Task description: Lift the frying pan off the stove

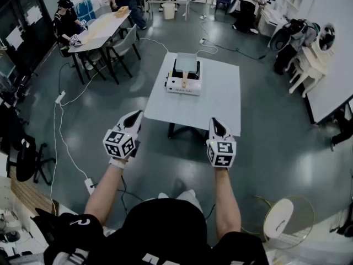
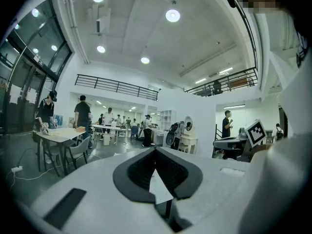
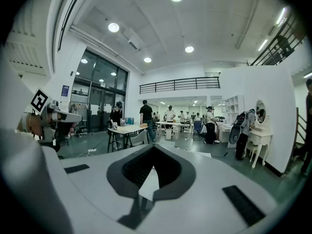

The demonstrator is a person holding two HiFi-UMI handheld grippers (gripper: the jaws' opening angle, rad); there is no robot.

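Looks like approach: your left gripper [image 1: 137, 115] and right gripper [image 1: 215, 121] are closed, empty. Next, reach the pan [image 1: 186, 66] on the stove [image 1: 175, 88] and open.

Near half of table [image 1: 220, 95] bare before stove [image 1: 183, 85]; open floor [image 1: 276, 145] both sides; cable [image 1: 54, 123] left.

Both hand-held grippers [image 1: 137, 115] [image 1: 215, 121] closed, empty

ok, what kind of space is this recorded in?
Probably an open lab or workshop hall, not a kitchen: stove on a lone white table, people at other tables, a mezzanine railing above.
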